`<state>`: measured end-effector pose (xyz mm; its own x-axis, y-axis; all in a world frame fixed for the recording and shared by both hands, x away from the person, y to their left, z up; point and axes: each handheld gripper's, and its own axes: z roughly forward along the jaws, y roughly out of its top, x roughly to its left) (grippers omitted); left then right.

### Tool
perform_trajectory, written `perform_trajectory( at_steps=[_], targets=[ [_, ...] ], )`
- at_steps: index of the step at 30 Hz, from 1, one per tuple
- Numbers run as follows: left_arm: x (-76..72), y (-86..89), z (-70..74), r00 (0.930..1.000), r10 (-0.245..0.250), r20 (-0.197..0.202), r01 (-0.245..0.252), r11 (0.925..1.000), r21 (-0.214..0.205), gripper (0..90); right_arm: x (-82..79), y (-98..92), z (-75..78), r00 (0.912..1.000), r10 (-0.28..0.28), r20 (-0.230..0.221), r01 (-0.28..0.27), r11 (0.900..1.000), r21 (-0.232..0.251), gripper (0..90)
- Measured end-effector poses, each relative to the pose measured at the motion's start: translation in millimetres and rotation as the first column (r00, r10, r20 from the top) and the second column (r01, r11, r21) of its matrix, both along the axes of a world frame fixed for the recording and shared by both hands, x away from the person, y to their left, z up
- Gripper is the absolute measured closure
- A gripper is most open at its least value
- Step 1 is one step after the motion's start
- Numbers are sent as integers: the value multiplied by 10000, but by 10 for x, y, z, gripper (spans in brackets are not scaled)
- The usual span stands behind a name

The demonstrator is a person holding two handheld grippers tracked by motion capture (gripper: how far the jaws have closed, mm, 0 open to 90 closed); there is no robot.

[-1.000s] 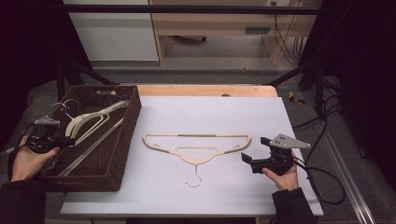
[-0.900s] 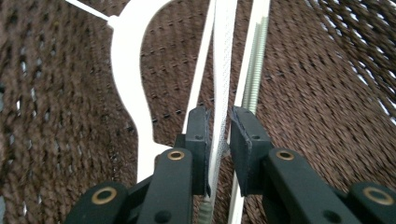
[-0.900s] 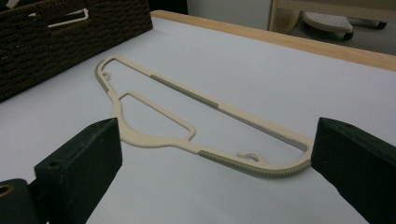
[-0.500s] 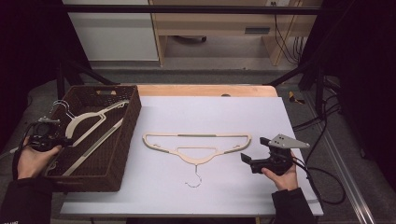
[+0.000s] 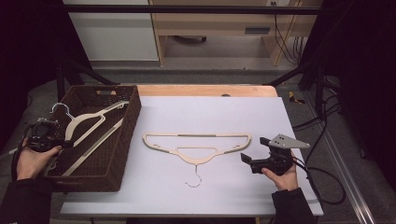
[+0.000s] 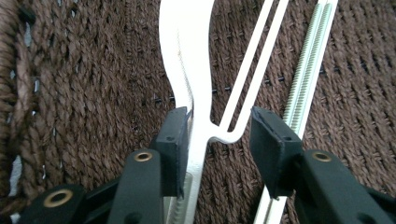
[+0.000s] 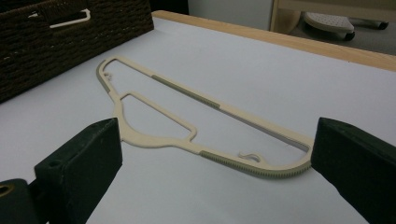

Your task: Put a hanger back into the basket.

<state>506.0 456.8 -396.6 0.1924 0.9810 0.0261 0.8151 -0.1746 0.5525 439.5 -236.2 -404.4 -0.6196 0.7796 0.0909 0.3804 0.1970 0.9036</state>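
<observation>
The hanger in front of you is cream plastic, flat on the white table top, with its long straight bar on the far side, grey ribbed grip strips along bar and shoulders, and a thin metal hook pointing back toward you. In your right gripper view its near, ribbed shoulder end sits just ahead of the jaws. Your right gripper rests on the table just beside that end of the hanger, apart from it, jaws spread wide with nothing between them.

A second hanger, white plastic, lies tilted in the brown woven basket at the table's left, its metal hook over the basket's left rim. Your left gripper reaches into the basket at the left rim. In your left gripper view its jaws stand apart, straddling the white hanger's neck; the left pad is touching or nearly touching the plastic, the right pad well clear.
</observation>
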Motion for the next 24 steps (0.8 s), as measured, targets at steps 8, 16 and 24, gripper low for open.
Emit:
perform_trajectory(
  at_steps=[8, 16, 24],
  targets=[
    [-109, -30, 270, 9845, -513, 1677, 568, 9980, -283, 395, -10, -6, 12, 10000, 25, 20, -25, 10000, 67, 24],
    [-340, -374, 623, 8931, -1350, 4290, 1945, 9760, -978, 262, -22, -12, 42, 9998, -18, 209, 14, 9999, 165, 26],
    [-547, -948, 767, 7961, -2211, 5633, 3512, 9269, -1325, 127, -23, 41, 55, 9995, 196, 239, -200, 9996, 189, 33]
  ],
)
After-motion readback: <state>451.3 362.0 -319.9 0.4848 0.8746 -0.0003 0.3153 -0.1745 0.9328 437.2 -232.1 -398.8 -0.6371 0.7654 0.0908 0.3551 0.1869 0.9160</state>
